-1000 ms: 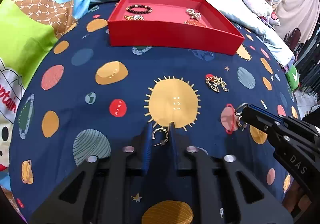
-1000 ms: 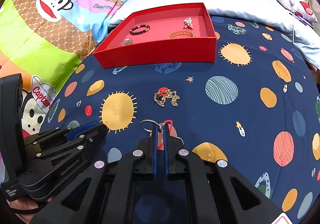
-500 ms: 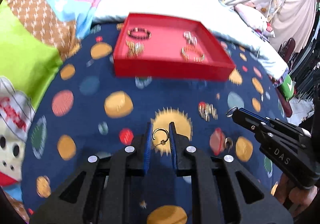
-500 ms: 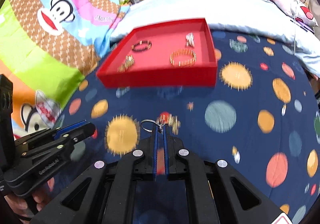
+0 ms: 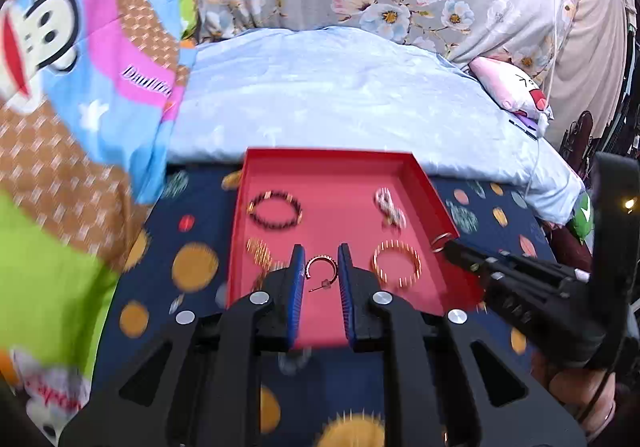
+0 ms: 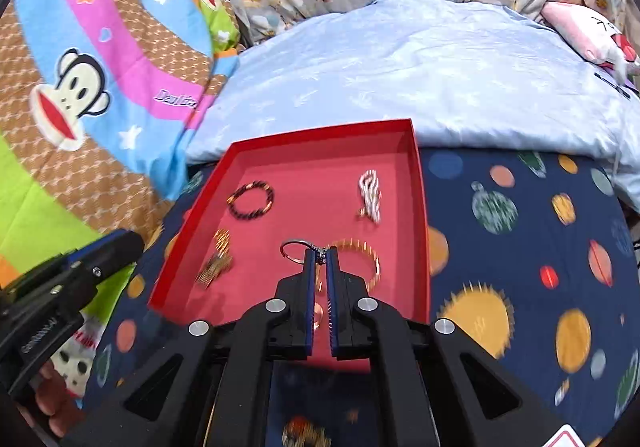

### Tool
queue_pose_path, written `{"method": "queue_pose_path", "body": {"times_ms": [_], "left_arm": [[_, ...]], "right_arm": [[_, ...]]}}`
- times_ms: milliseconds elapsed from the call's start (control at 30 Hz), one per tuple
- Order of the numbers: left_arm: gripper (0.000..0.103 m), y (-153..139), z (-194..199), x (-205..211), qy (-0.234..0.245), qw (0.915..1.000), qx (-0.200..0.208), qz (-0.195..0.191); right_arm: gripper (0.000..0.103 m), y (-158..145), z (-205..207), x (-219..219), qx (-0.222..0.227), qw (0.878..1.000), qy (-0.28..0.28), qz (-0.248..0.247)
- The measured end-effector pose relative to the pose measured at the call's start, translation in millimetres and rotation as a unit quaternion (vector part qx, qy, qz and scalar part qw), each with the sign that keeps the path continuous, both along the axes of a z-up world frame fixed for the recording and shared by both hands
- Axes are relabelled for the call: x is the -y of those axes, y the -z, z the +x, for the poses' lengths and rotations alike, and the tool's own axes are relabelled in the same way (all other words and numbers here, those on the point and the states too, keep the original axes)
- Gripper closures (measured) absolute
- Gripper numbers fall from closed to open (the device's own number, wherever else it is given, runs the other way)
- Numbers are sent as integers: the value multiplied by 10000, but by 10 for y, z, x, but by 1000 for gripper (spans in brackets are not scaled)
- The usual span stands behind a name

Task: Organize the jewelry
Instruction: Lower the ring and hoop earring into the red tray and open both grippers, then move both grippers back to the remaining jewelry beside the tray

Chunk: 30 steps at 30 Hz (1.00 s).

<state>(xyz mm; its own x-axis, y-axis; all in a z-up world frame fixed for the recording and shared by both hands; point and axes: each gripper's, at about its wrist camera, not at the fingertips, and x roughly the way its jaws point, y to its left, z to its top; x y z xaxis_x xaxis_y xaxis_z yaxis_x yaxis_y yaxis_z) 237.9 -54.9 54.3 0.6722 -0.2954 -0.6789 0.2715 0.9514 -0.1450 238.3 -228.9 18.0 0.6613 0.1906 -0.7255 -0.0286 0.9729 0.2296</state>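
Red cardboard fills the middle of both my views: the shallow tray [image 5: 424,187] sits on the navy planet-print cloth [image 6: 520,247], with a pale blue quilt [image 5: 340,87] bunched behind its far wall. My left gripper [image 5: 321,267] hangs over the tray's near edge, its blue-lined fingers pinching a gold hoop earring [image 5: 320,267] by its two sides, the post sticking out below the hoop. My right gripper [image 6: 319,263] is over the tray as well, jaws nearly together and clamped on a small silver-coloured piece with a thin ring [image 6: 294,249] that sticks out left of the tips; I cannot make out what hangs beneath it between the fingers.

On the tray floor I see a dark beaded bracelet [image 6: 251,200] at the far left, a white twisted piece [image 6: 370,197] at the far right, a gold bangle [image 5: 397,262] near right and a gold ribbed item [image 6: 216,259] near left, all lying apart from each other. Motion blur softens them.

From the left camera, the right gripper's tip reaches over the tray's right wall with the ring at its end. From the right camera, the left gripper sits outside the tray's left wall, above the cartoon-monkey blanket [image 6: 80,95].
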Motion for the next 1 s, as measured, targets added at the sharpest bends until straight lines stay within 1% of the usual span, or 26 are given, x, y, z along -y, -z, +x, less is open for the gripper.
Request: {"method": "queue_pose_path", "body": {"times_ms": [100,167,367,533,567,600,667,733,867,1000], "left_arm": [[87,63,248,85,16,10000,-76,-17],[87,137,411,140,-15,9999,-128,56],[87,351,647,188,-153,9993,-299,180],[86,458,700,162,-308,9983,-413,257],[84,466,703,155,-344,9982,-414,283],[83,473,701,153,-377,9980,-401,326],[70,471,686,146,-444,9976,-364,388],[67,449,666,129,-480,9976,-315,398],[66,393,598,114,-540,9973,-231,448],[66,326,499,98,-620,9966,-150,517]], "right_arm": [[98,76,247,-47,-42,9999,-40,-87],[98,155,370,-75,-119,9998,-53,-123],[98,318,598,-97,-272,9996,-62,-12],[97,371,670,-180,-300,9994,-158,-37],[94,371,677,-194,-282,9995,-165,-36],[94,369,679,-206,-269,9995,-163,-47],[94,362,682,-215,-248,9995,-167,-52],[93,334,661,-218,-203,9996,-163,-48],[84,209,557,-186,-38,9999,-115,31],[83,80,394,-163,93,9998,-121,97]]}}
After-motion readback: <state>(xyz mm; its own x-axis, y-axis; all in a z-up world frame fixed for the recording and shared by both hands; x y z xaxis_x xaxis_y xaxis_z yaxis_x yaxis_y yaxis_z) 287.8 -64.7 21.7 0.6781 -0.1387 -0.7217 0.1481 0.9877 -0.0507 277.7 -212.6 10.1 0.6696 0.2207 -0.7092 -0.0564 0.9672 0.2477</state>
